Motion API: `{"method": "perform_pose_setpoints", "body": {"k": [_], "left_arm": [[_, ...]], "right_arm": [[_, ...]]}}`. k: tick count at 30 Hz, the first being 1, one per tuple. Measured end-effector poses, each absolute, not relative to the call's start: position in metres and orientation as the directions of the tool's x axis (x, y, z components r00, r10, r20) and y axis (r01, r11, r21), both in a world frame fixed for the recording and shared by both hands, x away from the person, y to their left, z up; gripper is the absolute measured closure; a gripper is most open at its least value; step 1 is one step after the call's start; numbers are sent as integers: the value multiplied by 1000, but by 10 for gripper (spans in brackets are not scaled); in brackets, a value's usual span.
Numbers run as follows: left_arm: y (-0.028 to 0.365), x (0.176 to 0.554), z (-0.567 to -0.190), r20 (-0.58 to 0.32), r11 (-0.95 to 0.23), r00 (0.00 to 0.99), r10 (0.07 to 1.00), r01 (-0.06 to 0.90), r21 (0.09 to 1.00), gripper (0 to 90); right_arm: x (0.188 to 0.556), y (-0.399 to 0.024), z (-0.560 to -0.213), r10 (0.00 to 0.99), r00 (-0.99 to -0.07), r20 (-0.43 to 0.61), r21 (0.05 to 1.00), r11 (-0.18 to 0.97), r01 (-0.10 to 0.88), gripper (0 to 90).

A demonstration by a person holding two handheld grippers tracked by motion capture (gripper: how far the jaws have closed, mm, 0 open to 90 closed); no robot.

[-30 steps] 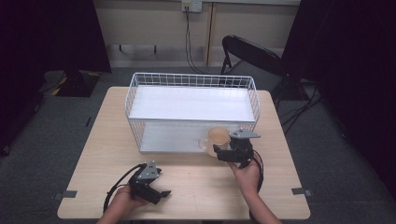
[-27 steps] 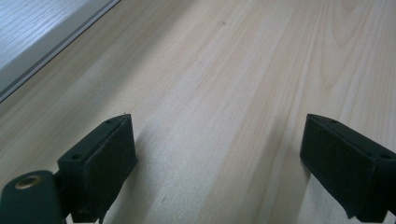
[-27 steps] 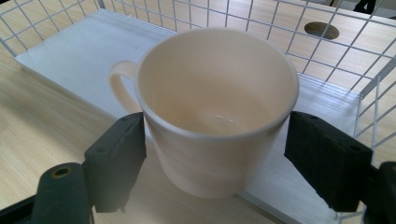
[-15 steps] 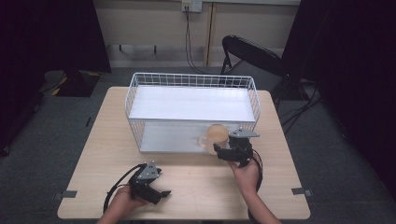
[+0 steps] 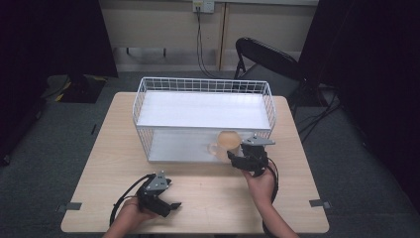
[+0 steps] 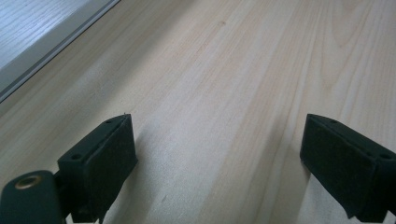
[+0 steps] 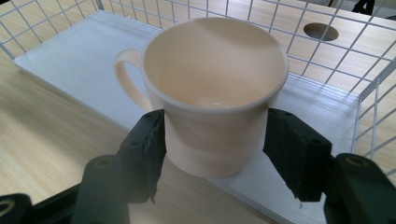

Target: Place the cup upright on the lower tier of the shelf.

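my left tool (image 5: pixel 166 206) sits near the surface's (image 5: pixel 99 168) front left corner, jaws wide apart and holding nothing. right of it, my right tool (image 7: pixel 212 144) clamps the mug (image 7: pixel 215 88) at the basket's (image 5: pixel 203 85) open front, near the right edge.

cream mug (image 7: pixel 215 88), white wire basket (image 5: pixel 203 85), pale woodgrain table (image 5: pixel 99 163), black jaws.

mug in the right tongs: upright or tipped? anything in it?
Upright and empty. In the right gripper view the mug has its mouth facing up, its bare inside visible, and the right tongs clamp its sides at the wire rack's lower shelf edge.
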State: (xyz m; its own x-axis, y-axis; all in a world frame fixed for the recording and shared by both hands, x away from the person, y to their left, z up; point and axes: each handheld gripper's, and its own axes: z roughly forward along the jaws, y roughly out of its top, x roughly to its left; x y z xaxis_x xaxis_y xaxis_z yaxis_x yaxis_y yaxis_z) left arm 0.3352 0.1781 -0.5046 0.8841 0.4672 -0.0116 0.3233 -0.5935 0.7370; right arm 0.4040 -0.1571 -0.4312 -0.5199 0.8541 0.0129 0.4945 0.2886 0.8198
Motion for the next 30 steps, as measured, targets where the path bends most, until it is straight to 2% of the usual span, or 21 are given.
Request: {"method": "perform_pose_setpoints", "body": {"k": [5, 17, 22, 24, 30], "left_arm": [[178, 335, -505, -12, -594, 884, 467, 324, 737, 98], [178, 335, -505, -11, -594, 884, 467, 323, 737, 98], [178, 335, -505, -12, -594, 884, 467, 324, 737, 98], [178, 335, -505, -12, -594, 884, 467, 323, 737, 98], [178, 335, -505, -12, -593, 884, 467, 323, 737, 98]], "right_arm": [[404, -155, -432, 859, -512, 2, 818, 293, 495, 406], [407, -150, -432, 869, -494, -28, 826, 299, 478, 613], [410, -148, -433, 869, -494, -29, 826, 299, 478, 634], [411, -147, -434, 870, -492, -22, 824, 295, 484, 596], [407, -148, -433, 860, -511, 12, 832, 275, 483, 322]]}}
